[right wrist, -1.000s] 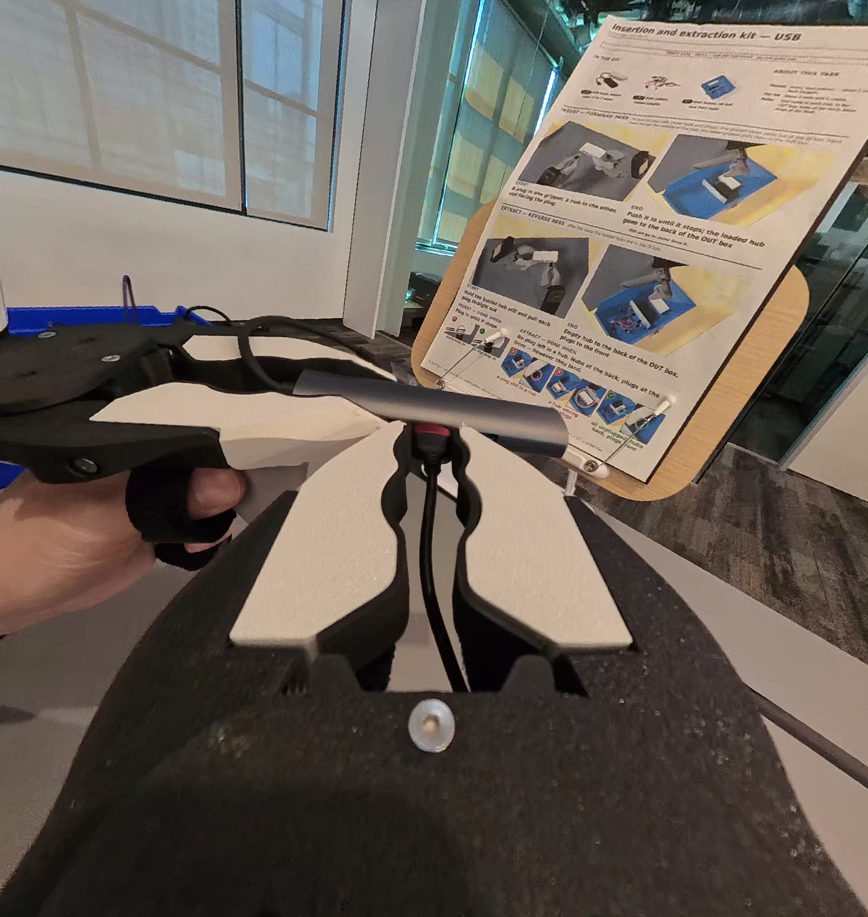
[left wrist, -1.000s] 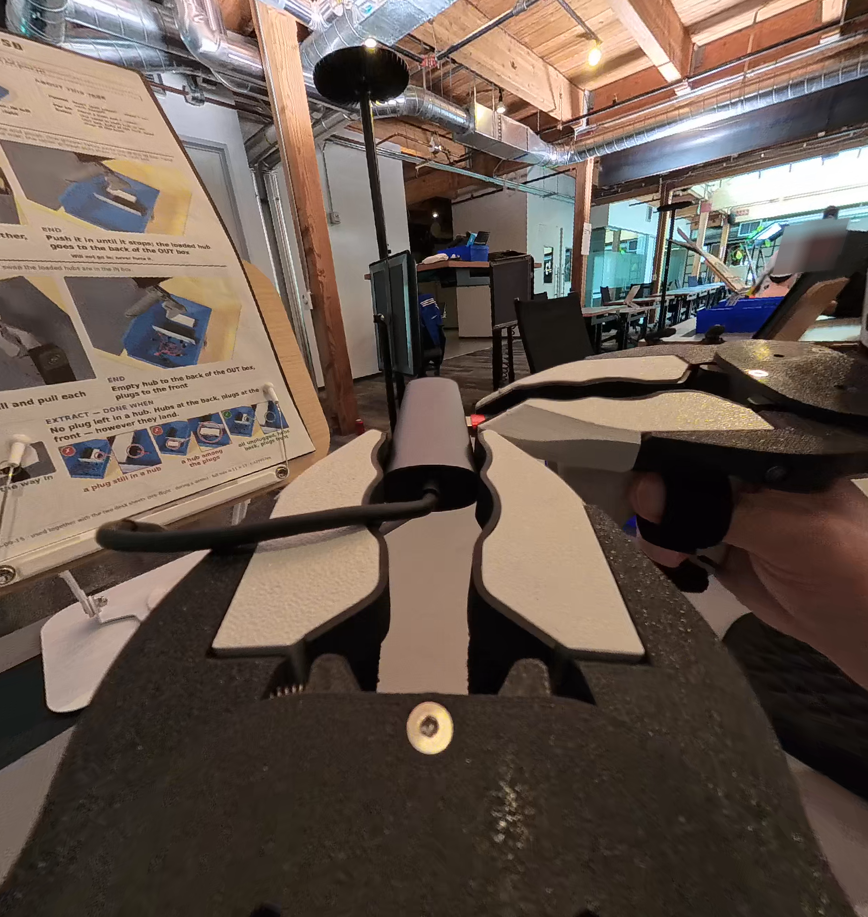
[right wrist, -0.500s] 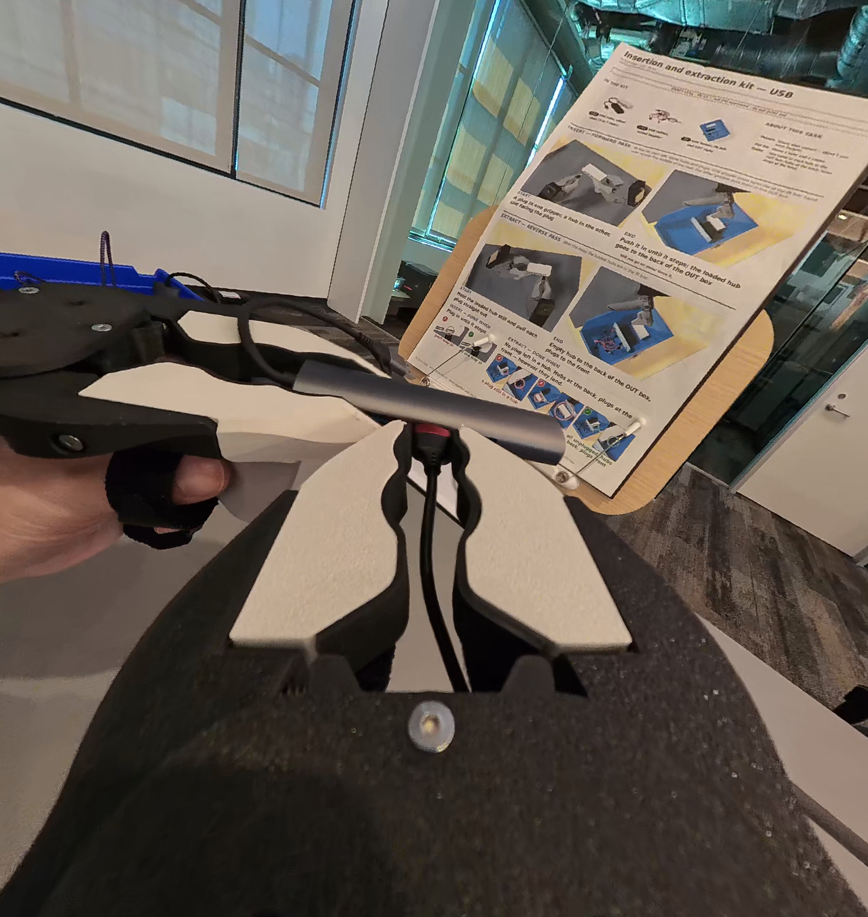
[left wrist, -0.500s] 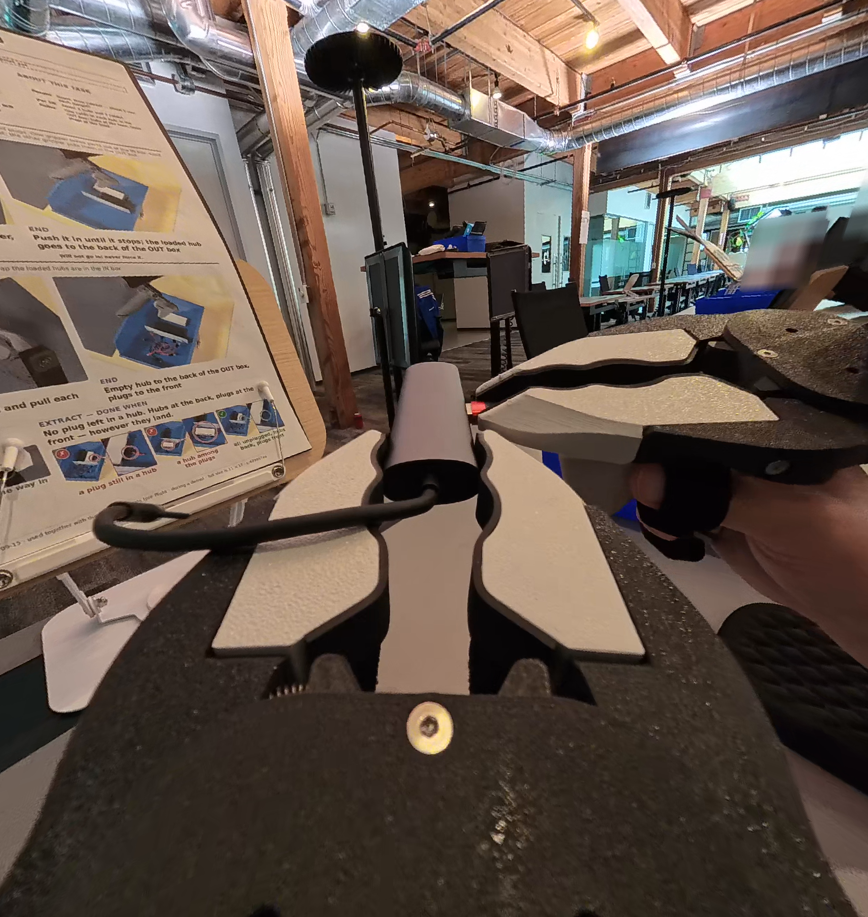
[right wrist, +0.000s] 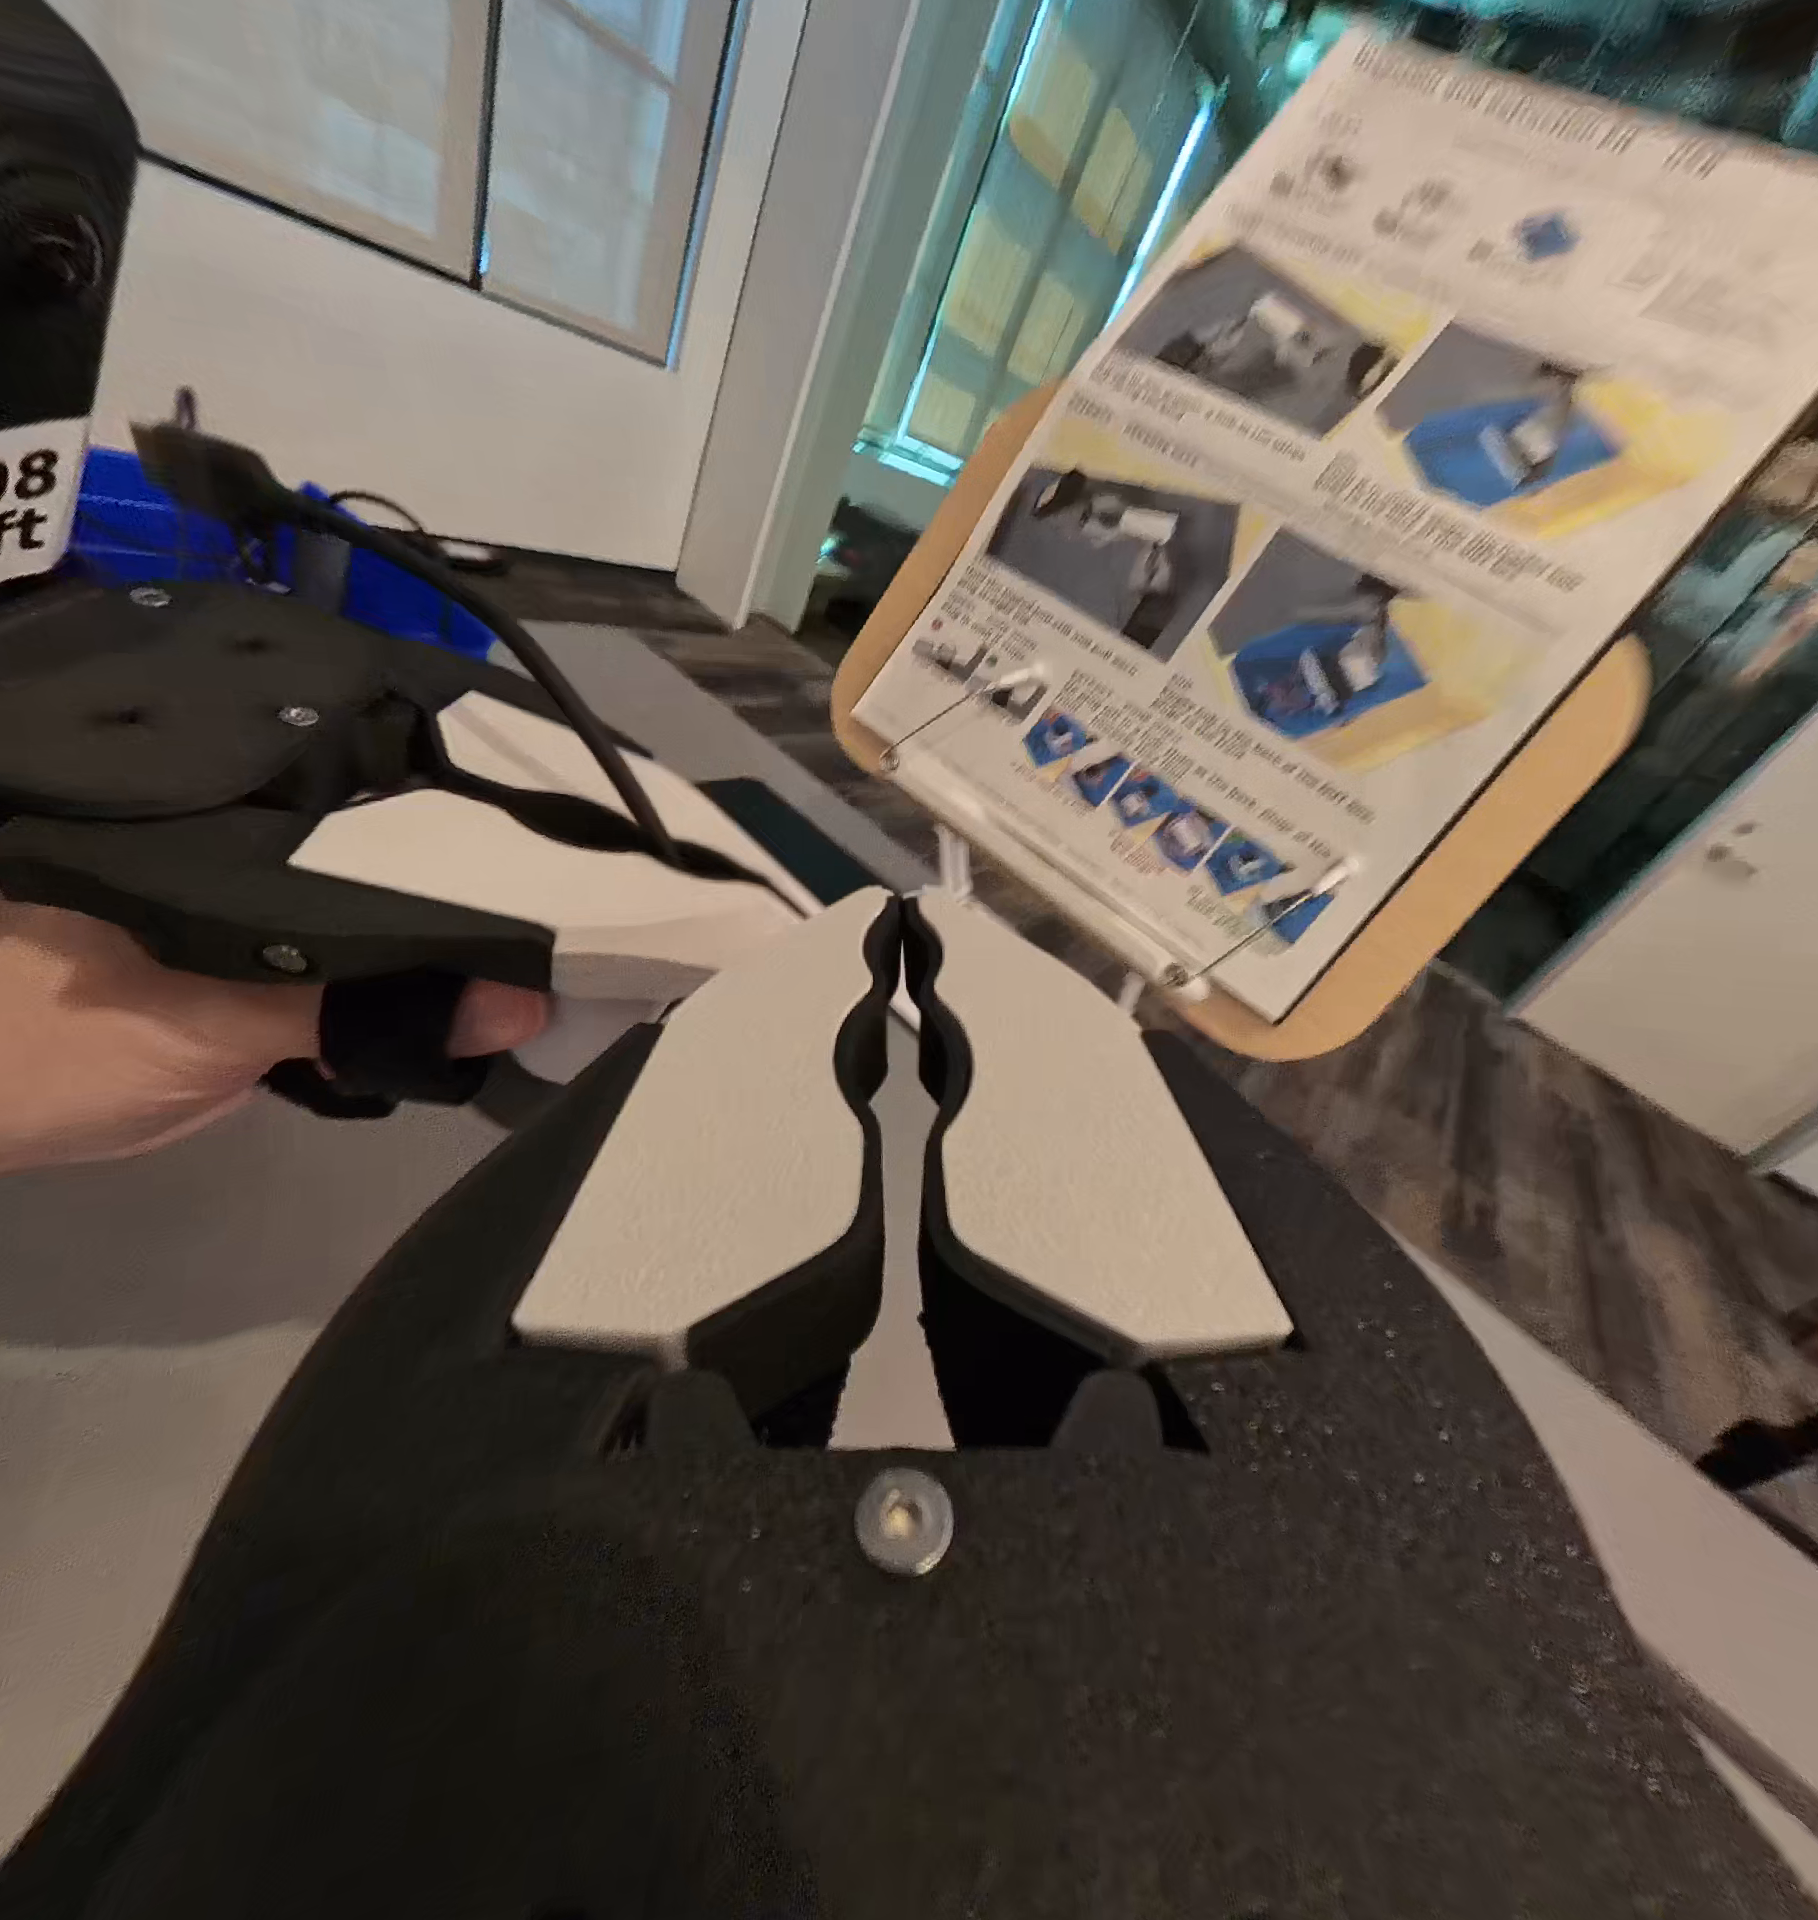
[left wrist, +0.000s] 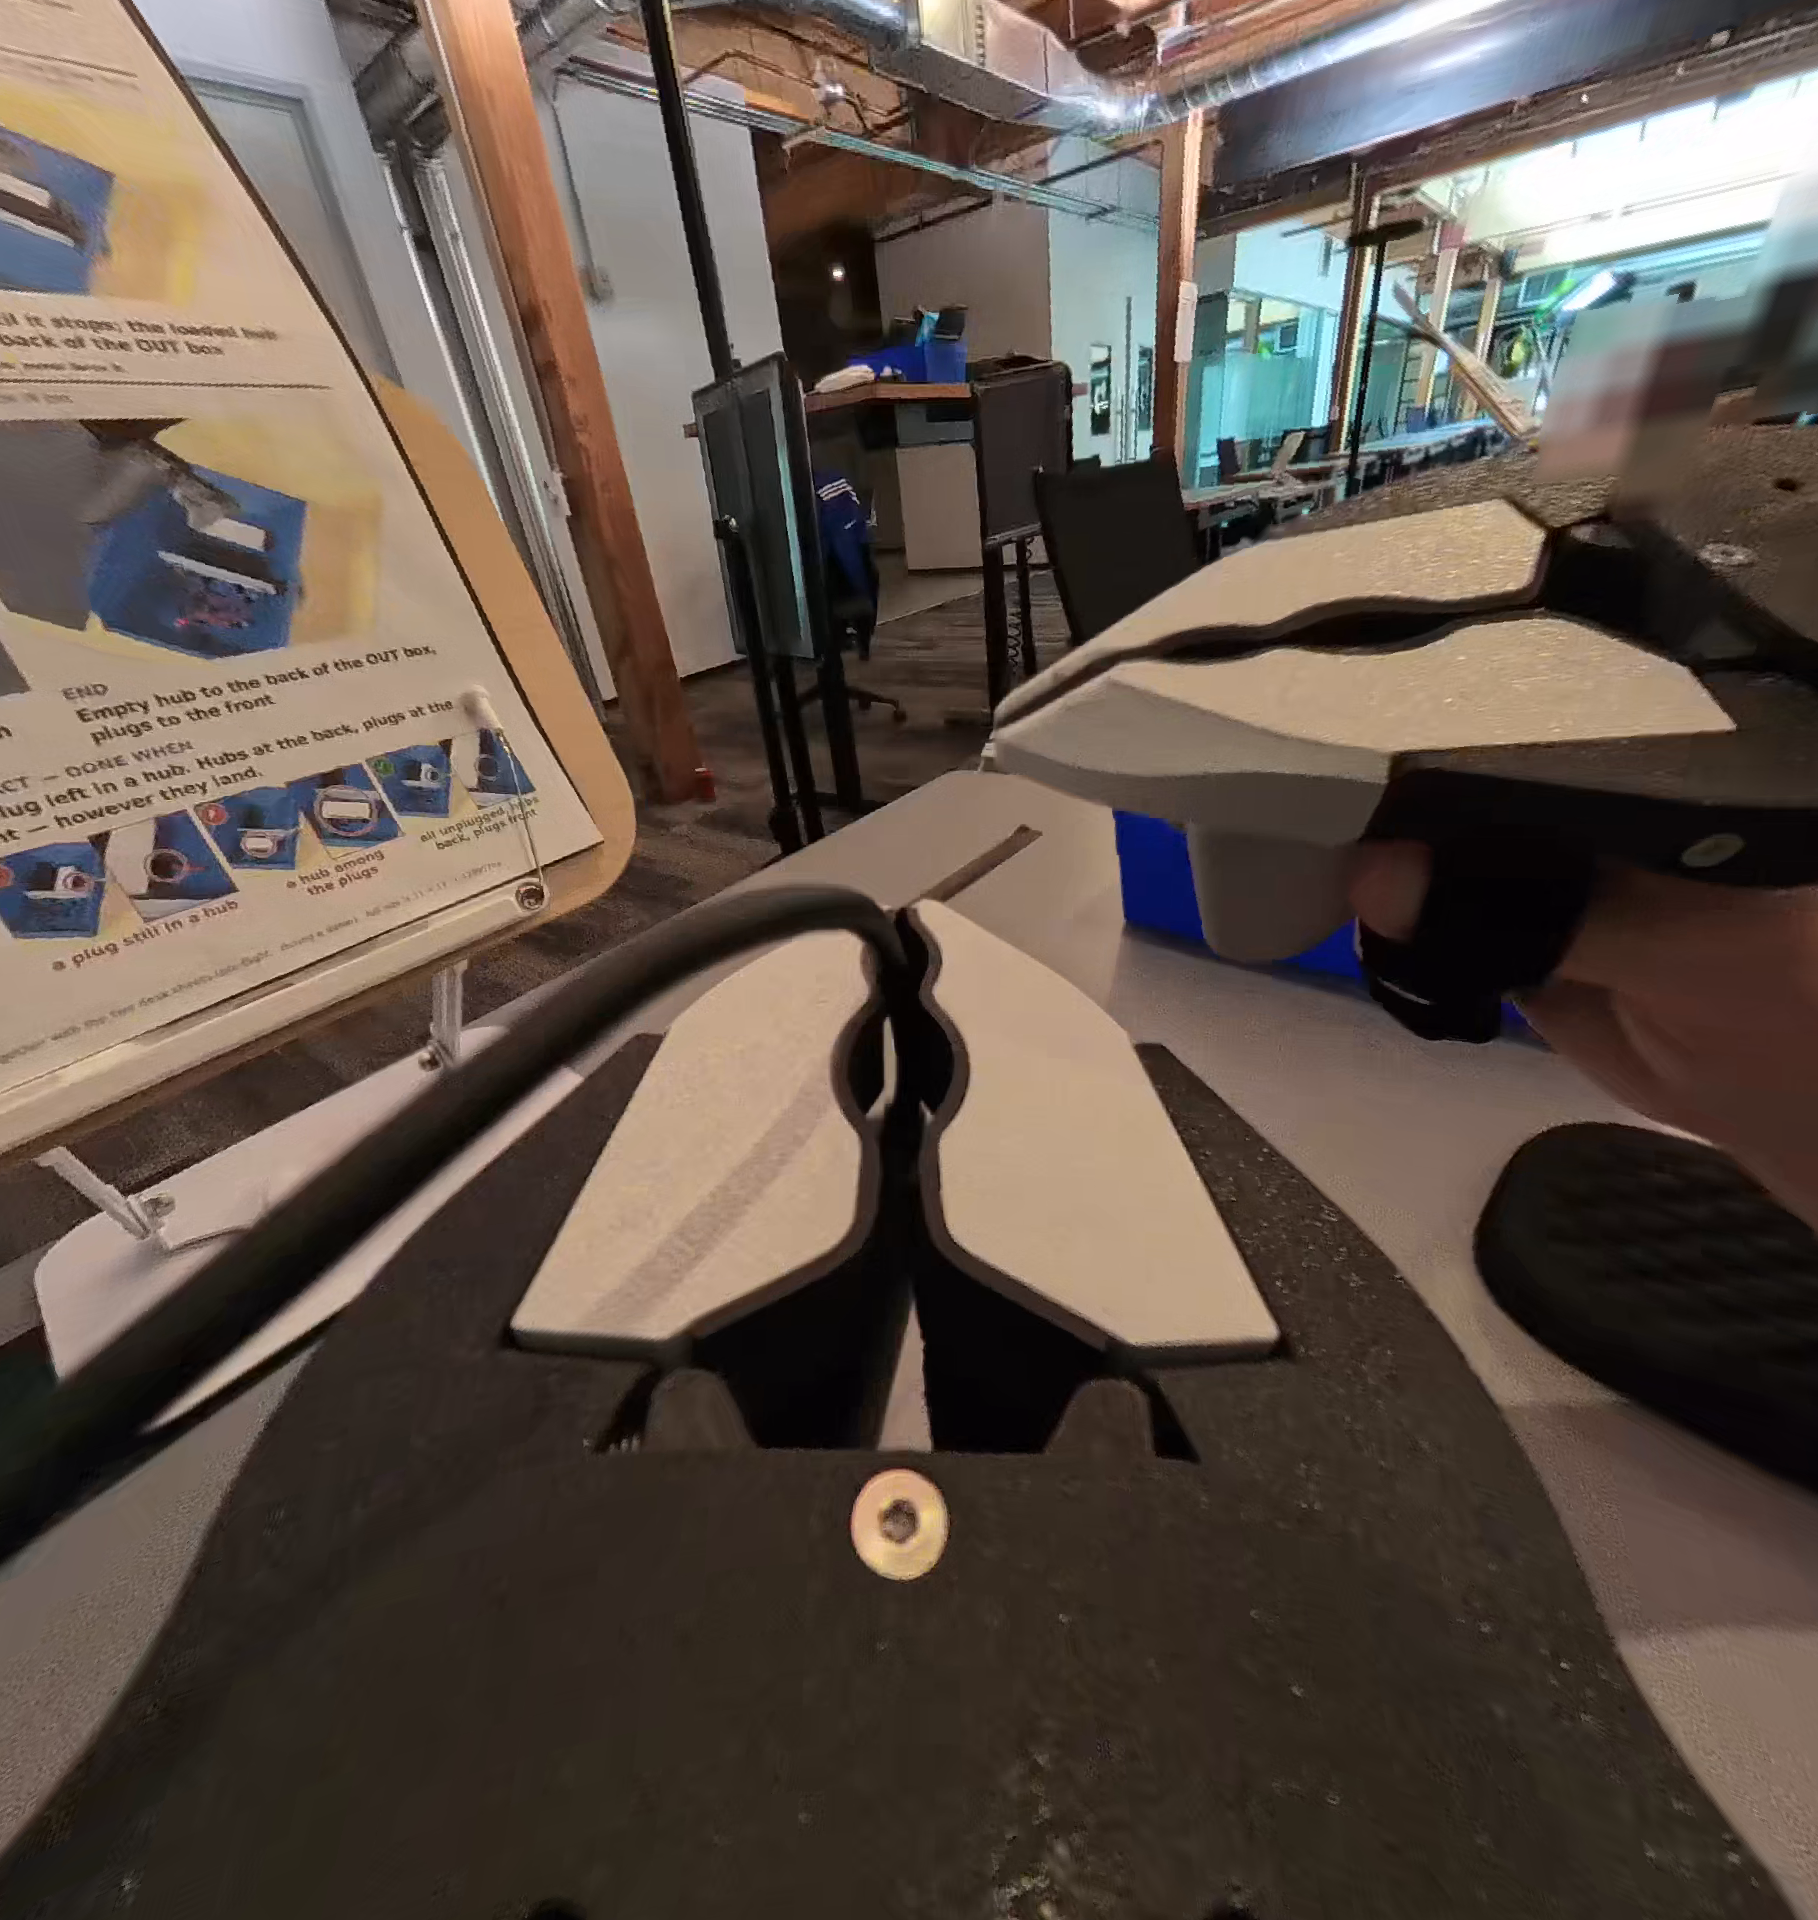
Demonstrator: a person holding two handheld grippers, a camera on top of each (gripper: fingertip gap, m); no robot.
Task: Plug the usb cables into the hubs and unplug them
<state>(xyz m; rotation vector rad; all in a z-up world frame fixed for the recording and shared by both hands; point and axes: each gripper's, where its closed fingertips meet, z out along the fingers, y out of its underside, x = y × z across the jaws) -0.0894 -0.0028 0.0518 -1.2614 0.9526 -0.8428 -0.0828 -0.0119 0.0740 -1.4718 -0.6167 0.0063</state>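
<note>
Both grippers pressed together; printed labels present.
My left gripper pinches a black cable; my right gripper holds nothing; instruction sheet stands beyond.

My left gripper is low over the surface, a cable trailing off to its left. The instruction board stands far left, my right gripper right, a bin behind it.

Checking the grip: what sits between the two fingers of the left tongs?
A black cable, pinched at the tip of the left tongs and curving off to the left; the left wrist view shows it.
</note>
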